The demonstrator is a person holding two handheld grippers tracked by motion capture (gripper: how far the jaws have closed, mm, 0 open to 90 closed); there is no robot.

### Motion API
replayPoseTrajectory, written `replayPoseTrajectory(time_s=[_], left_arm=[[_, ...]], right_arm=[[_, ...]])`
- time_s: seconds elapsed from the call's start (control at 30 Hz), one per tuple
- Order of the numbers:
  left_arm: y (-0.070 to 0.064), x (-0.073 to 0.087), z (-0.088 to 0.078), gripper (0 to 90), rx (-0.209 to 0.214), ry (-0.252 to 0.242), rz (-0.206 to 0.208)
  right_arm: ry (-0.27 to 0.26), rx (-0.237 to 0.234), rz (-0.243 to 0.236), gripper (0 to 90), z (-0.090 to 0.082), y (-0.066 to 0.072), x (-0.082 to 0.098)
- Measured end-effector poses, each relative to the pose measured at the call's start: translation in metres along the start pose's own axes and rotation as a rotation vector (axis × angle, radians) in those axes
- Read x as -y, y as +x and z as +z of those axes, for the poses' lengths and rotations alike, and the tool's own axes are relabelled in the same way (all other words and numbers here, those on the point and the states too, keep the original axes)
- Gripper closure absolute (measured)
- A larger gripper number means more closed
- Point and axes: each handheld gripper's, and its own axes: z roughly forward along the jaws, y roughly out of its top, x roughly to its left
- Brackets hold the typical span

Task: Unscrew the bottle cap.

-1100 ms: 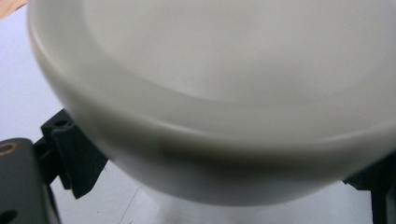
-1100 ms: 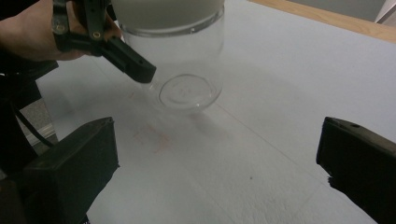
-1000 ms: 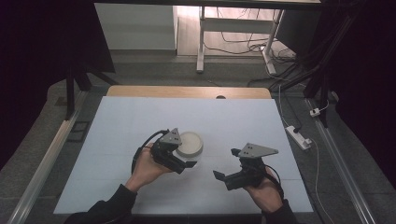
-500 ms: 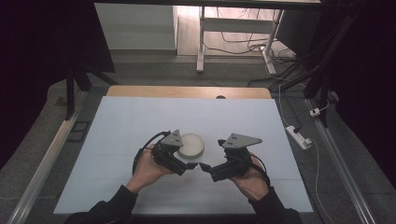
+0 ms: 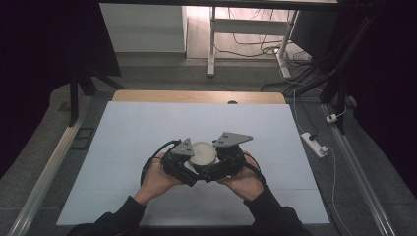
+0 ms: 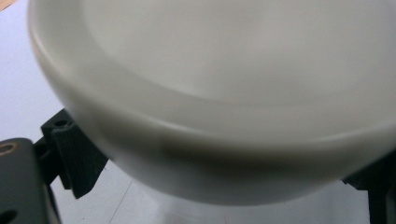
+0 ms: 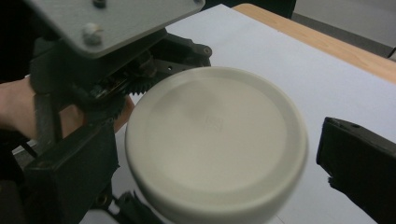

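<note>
A round white jar [image 5: 202,152] with a flat lid [image 7: 210,135] sits low over the white table sheet [image 5: 147,123], near its front middle. My left gripper [image 5: 191,171] is shut on the jar's body from the left; in the left gripper view the jar's curved wall [image 6: 224,93] bulges between the two black jaws. My right gripper [image 5: 214,169] has come in from the right and stands open, one jaw on each side of the lid, with a visible gap at the right jaw. The left gripper [image 7: 93,79] and its hand lie just behind the lid in the right gripper view.
A wooden table edge [image 5: 196,96] borders the sheet at the far side. Metal rails [image 5: 49,167] run along both sides of the table. On the floor to the right lies a white power strip [image 5: 314,144] with cables. A desk frame [image 5: 211,44] stands beyond.
My right gripper has moved left from the front right of the sheet to the jar and now straddles its lid. The left gripper and jar have shifted slightly right.
</note>
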Motion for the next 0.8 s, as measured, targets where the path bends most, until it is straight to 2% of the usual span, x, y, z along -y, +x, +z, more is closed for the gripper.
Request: replayPoseTrajectory(time_s=[0.13, 0.27, 0.37, 0.47, 0.63, 0.8], left_arm=[[-0.001, 0.000, 0.001, 7.7, -0.013, 0.001, -0.004], [-0.001, -0.001, 0.000, 7.7, -0.026, -0.002, -0.019], [0.000, -0.001, -0.001, 7.7, -0.026, -0.009, -0.027], [0.001, -0.001, -0.002, 7.7, -0.017, -0.006, -0.018], [0.003, -0.002, -0.004, 7.7, 0.030, -0.004, 0.007], [0.005, -0.001, -0.007, 7.6, 0.096, 0.004, 0.048]], right_arm=[[0.005, 0.004, 0.011, 0.0, 0.009, 0.000, 0.000], [-0.009, 0.006, 0.028, 5.3, 0.013, 0.000, 0.000], [-0.025, 0.015, 0.027, 6.5, 0.013, 0.001, 0.000], [-0.031, 0.014, 0.007, 6.7, 0.013, 0.001, 0.000], [-0.020, -0.056, -0.027, 6.8, 0.011, -0.004, -0.002], [-0.011, -0.170, -0.067, 6.8, 0.008, -0.012, -0.002]])
